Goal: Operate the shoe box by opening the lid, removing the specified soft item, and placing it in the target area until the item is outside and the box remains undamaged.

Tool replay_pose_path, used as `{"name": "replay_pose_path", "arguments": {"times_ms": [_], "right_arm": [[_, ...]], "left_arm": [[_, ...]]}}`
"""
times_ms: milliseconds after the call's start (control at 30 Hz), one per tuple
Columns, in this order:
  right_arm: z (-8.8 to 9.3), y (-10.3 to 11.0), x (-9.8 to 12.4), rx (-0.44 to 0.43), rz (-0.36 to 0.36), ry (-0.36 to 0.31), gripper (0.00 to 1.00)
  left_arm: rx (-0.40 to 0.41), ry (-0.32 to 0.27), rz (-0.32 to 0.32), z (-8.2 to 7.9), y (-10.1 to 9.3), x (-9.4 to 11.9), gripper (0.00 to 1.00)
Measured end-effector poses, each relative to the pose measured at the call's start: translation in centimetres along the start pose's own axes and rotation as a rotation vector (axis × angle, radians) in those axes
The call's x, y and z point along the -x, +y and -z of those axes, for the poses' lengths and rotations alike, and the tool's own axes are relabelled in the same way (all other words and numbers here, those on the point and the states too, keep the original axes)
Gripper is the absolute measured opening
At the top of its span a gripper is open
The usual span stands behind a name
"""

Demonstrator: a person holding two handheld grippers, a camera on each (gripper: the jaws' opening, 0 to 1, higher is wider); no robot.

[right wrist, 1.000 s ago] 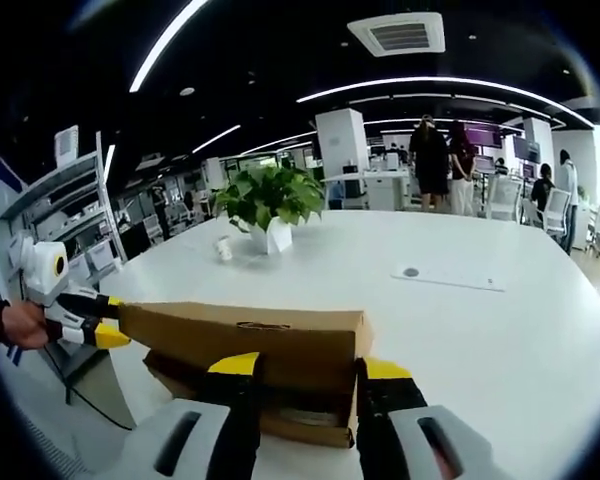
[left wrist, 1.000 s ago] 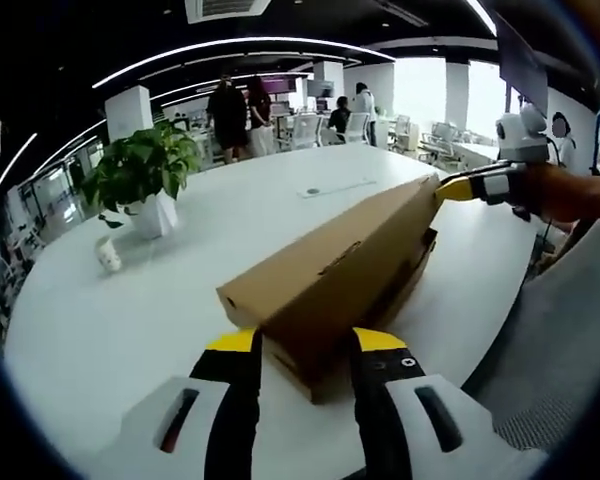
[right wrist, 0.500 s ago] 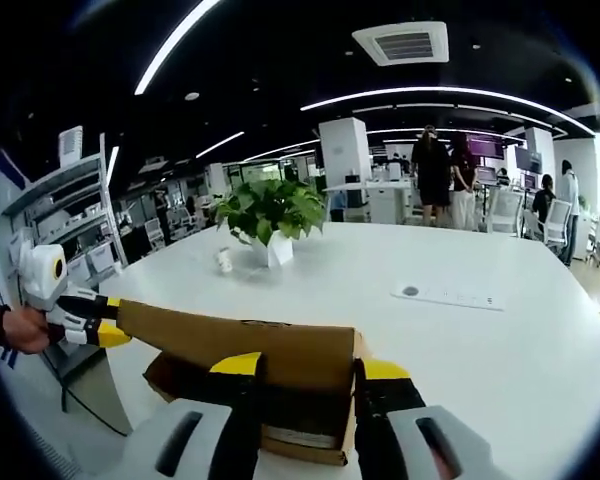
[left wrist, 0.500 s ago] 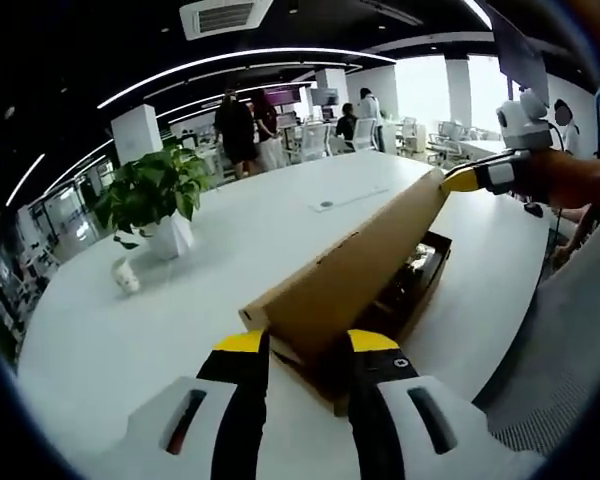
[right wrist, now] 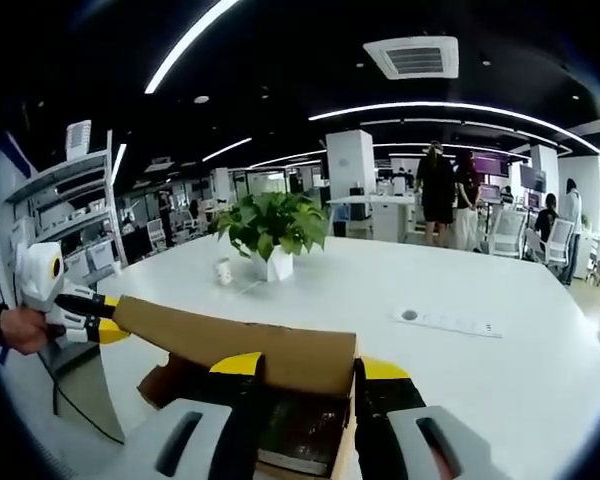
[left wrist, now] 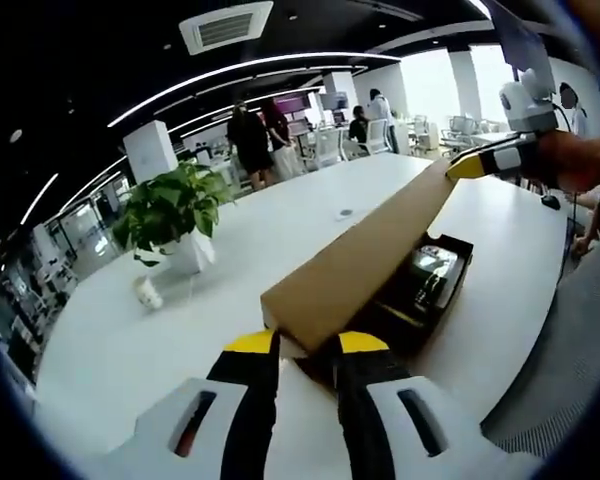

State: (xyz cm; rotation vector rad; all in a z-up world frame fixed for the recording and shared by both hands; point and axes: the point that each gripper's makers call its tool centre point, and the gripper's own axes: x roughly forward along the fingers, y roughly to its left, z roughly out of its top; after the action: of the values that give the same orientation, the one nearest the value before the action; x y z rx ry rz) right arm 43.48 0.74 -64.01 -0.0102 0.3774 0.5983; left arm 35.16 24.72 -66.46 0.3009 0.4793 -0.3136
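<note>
— Between our left gripper (left wrist: 307,343) jaws we have one end of the cardboard lid (left wrist: 365,265); the yellow-tipped jaws sit narrowly apart with the lid's edge pinched between them. What do we see at the other end?

— Our right gripper (right wrist: 305,367) clamps the opposite end of that lid (right wrist: 250,345), jaws close together with the cardboard between them. In the left gripper view it comes in from the right, yellow tip (left wrist: 470,165) on the far corner, a hand (left wrist: 580,165) behind it.

— So we hold the lid lifted and tilted, one long edge raised above the shoe box (left wrist: 420,300). Where does the box sit?

— On the white table (left wrist: 160,340), near our edge of it, directly under the lid. Its inside is open to us: dark contents (left wrist: 425,275) with a pale patch, too blurred for us to name. In the right gripper view we see the dark interior (right wrist: 300,435) just below the lid.

— And farther out?

— A potted plant (right wrist: 270,225) in a white pot, a small white cup (right wrist: 223,271) beside it, a flat panel (right wrist: 450,322) set in the tabletop. Beyond the table, people (right wrist: 440,190) stand among desks.
</note>
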Motion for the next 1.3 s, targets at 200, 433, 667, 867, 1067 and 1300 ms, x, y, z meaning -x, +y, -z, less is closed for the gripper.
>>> {"name": "replay_pose_path", "arguments": {"times_ms": [200, 433, 667, 867, 1067, 1300], "right_arm": [[-0.8, -0.1, -0.4, 0.003, -0.002, -0.009, 0.32], [-1.9, -0.4, -1.1, -0.005, -0.006, -0.029, 0.32], [-2.9, -0.6, -1.9, -0.007, -0.009, -0.043, 0.32], [-3.5, -0.2, -1.9, -0.010, -0.008, -0.046, 0.32], [-3.7, -0.1, -2.0, -0.011, -0.009, -0.038, 0.32], [-3.9, -0.1, -2.0, -0.015, -0.006, -0.032, 0.32]], "left_arm": [[-0.001, -0.009, -0.028, -0.6, 0.7, -0.1, 0.15], [-0.012, -0.009, -0.067, -1.1, 2.1, -0.3, 0.04], [0.005, -0.021, -0.068, -1.8, 2.8, -0.7, 0.04], [0.020, -0.026, -0.082, -2.3, 3.4, -1.0, 0.03], [0.033, -0.026, -0.089, -2.5, 3.7, -1.3, 0.03], [0.034, -0.023, -0.090, -2.6, 3.9, -1.4, 0.03]]}}
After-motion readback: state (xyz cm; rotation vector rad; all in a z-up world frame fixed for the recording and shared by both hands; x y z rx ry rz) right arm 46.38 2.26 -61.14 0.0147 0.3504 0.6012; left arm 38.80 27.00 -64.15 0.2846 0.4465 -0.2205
